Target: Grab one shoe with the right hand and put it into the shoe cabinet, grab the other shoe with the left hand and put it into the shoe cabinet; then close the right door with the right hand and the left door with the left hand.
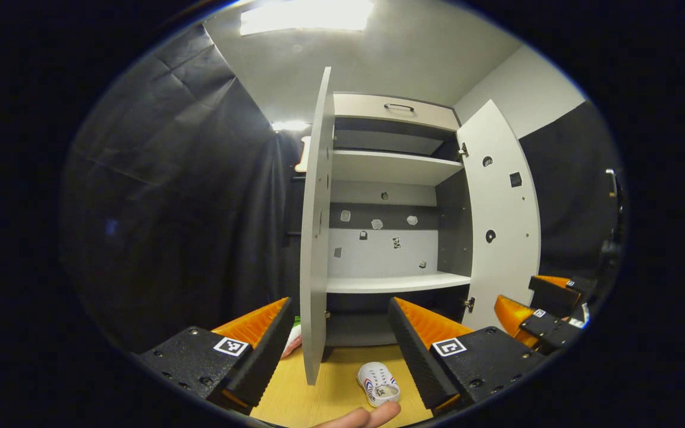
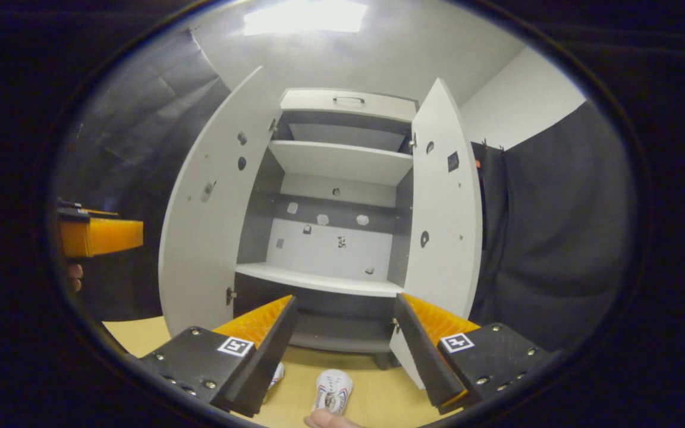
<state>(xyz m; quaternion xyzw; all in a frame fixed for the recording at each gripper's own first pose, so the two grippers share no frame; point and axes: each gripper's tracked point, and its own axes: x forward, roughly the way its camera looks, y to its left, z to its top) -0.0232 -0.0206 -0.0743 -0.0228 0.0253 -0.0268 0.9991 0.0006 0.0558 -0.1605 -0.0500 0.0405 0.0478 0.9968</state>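
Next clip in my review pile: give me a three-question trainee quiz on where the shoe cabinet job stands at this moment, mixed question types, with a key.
1. True or false: both doors of the shoe cabinet stand open.
2. Multiple choice: where is the white shoe in the right gripper view? A) on the middle shelf B) on the wooden floor in front of the cabinet C) between the fingers of the right gripper
3. Fill in: the left gripper is ____, its fingers apart with nothing between them.

Key
1. True: the left door and right door are swung outward.
2. B
3. open
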